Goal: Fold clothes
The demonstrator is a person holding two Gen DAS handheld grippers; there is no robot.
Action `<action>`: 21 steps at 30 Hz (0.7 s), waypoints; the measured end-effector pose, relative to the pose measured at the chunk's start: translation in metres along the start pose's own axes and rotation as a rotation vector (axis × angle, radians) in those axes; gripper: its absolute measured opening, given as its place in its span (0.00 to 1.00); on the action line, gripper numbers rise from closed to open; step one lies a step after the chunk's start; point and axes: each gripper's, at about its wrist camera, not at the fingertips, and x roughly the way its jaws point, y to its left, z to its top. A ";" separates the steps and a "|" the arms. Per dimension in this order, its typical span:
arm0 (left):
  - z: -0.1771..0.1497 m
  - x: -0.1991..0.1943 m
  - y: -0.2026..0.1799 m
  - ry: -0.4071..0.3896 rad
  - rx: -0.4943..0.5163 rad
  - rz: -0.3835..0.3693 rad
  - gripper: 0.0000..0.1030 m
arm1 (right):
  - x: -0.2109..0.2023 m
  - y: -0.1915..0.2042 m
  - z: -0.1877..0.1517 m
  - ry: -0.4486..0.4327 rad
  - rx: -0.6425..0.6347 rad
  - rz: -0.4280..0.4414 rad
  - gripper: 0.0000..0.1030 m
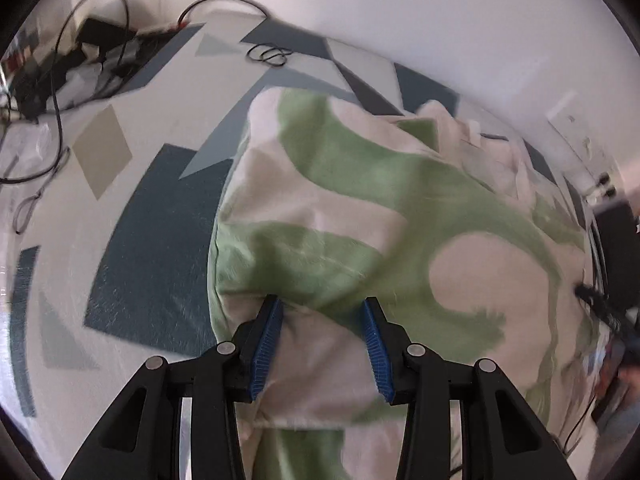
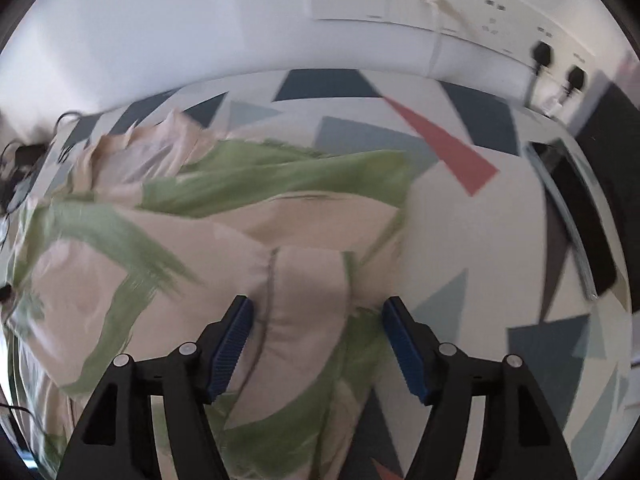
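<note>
A cream garment with broad green swirls (image 1: 360, 220) lies bunched on a table covered by a white cloth with blue, grey and red shapes (image 1: 152, 240). My left gripper (image 1: 322, 308) is open, its blue-padded fingers (image 1: 268, 340) straddling a fold of the garment near its left edge. The same garment (image 2: 224, 224) fills the left and middle of the right wrist view. My right gripper (image 2: 318, 308) is open, its fingers (image 2: 404, 344) on either side of a raised cream fold with a seam. Both views are motion-blurred.
Black cables and a power adapter (image 1: 96, 32) lie at the table's far left corner, with a coiled cable (image 1: 268, 54) nearby. A white wall with sockets and plugs (image 2: 540, 52) runs behind the table. A dark flat object (image 2: 580, 208) lies at the right edge.
</note>
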 end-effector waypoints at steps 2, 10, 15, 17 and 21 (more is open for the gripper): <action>0.010 0.006 0.004 0.000 -0.029 -0.004 0.40 | -0.013 0.001 -0.001 -0.030 0.000 0.012 0.69; 0.022 0.015 0.006 -0.017 0.012 0.020 0.41 | -0.018 0.046 -0.042 0.019 -0.248 0.068 0.69; 0.025 0.018 0.006 -0.016 0.030 0.023 0.41 | -0.016 0.017 -0.044 0.010 -0.089 0.021 0.74; 0.024 0.015 0.010 -0.013 0.020 0.009 0.41 | -0.027 0.007 -0.043 -0.023 -0.005 0.004 0.74; 0.021 -0.006 0.018 -0.051 0.018 -0.016 0.41 | -0.072 -0.010 -0.057 -0.163 0.171 0.005 0.76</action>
